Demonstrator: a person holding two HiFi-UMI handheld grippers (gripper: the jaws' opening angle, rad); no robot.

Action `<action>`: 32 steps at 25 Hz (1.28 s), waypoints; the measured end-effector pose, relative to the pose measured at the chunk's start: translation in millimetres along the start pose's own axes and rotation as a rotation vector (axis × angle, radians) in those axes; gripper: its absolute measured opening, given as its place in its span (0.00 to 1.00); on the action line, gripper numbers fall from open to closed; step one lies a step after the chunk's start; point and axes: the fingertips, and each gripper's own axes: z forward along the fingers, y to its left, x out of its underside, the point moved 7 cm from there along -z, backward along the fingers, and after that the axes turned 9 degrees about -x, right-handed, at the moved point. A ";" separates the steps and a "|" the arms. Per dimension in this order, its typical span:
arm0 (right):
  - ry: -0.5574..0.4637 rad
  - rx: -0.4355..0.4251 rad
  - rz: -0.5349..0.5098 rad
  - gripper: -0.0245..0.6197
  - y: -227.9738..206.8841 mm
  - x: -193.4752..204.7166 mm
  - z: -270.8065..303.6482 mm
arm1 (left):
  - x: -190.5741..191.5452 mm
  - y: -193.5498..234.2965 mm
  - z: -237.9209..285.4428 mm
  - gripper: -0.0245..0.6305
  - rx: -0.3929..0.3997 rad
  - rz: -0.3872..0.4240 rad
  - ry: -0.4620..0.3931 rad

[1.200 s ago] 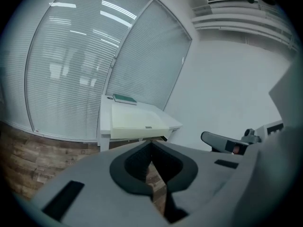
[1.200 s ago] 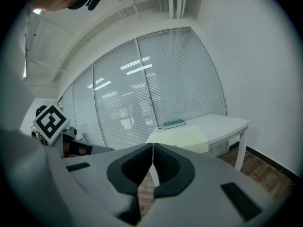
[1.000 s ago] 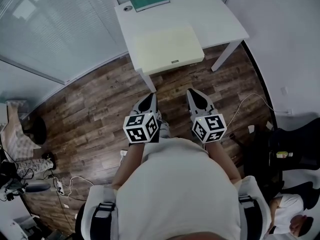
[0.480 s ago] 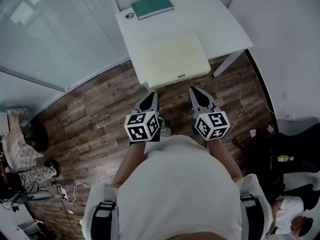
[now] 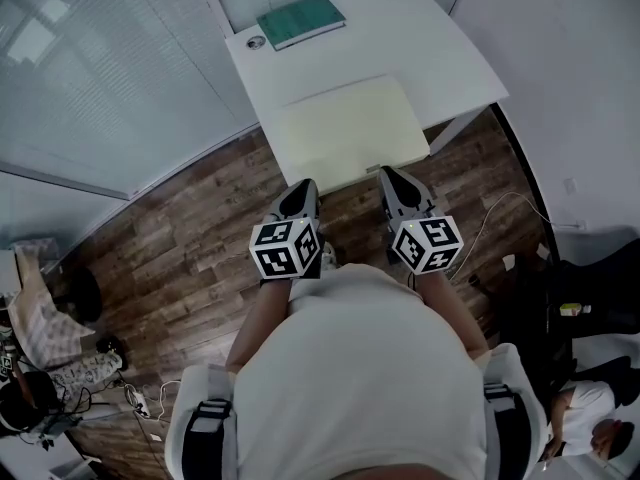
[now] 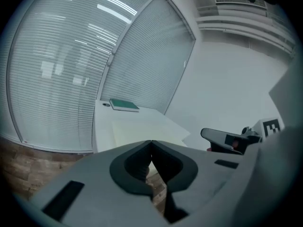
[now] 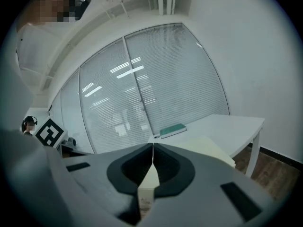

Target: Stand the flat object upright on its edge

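A green book (image 5: 300, 20) lies flat at the far end of the white table (image 5: 440, 48); it also shows in the left gripper view (image 6: 124, 105) and the right gripper view (image 7: 172, 130). A large cream flat pad (image 5: 352, 133) covers the table's near part. My left gripper (image 5: 305, 188) and right gripper (image 5: 390, 176) are held side by side over the wooden floor, their tips just short of the table's near edge. Both are shut with nothing between the jaws. Both gripper views look along the shut jaws, the left gripper (image 6: 151, 142) and the right gripper (image 7: 153, 145), toward the pad and the book.
A small round object (image 5: 256, 41) lies beside the book. A glass wall with blinds (image 5: 110, 78) runs along the left. A table leg (image 5: 455, 128) stands at the right. Cables (image 5: 500, 208) lie on the floor, and another person (image 5: 590, 428) sits at the lower right.
The table has drawn closer. Both grippers have moved forward together, from mid-floor to the table's near edge, and stayed shut.
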 end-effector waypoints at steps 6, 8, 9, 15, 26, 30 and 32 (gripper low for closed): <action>-0.018 0.033 0.030 0.06 -2.1 -1.2 18.3 | -10.7 16.1 9.3 0.07 0.022 0.008 0.001; -0.029 0.042 0.054 0.06 -3.7 -0.2 21.9 | -11.9 20.7 12.2 0.07 0.028 0.010 0.003; -0.035 0.047 0.067 0.06 -4.8 0.6 23.7 | -12.6 23.1 14.0 0.07 0.031 0.010 0.004; -0.075 0.076 0.208 0.06 -17.4 10.2 34.1 | -18.3 37.3 25.5 0.07 0.044 0.017 0.013; -0.118 0.081 0.426 0.06 -29.3 38.0 30.1 | -14.8 45.8 33.5 0.07 0.058 0.017 0.045; -0.130 0.072 0.531 0.07 -40.7 50.8 24.5 | -12.6 38.7 39.5 0.07 0.068 0.026 0.055; -0.143 0.069 0.580 0.07 -46.0 57.0 22.5 | -13.4 37.0 41.7 0.07 0.069 0.027 0.052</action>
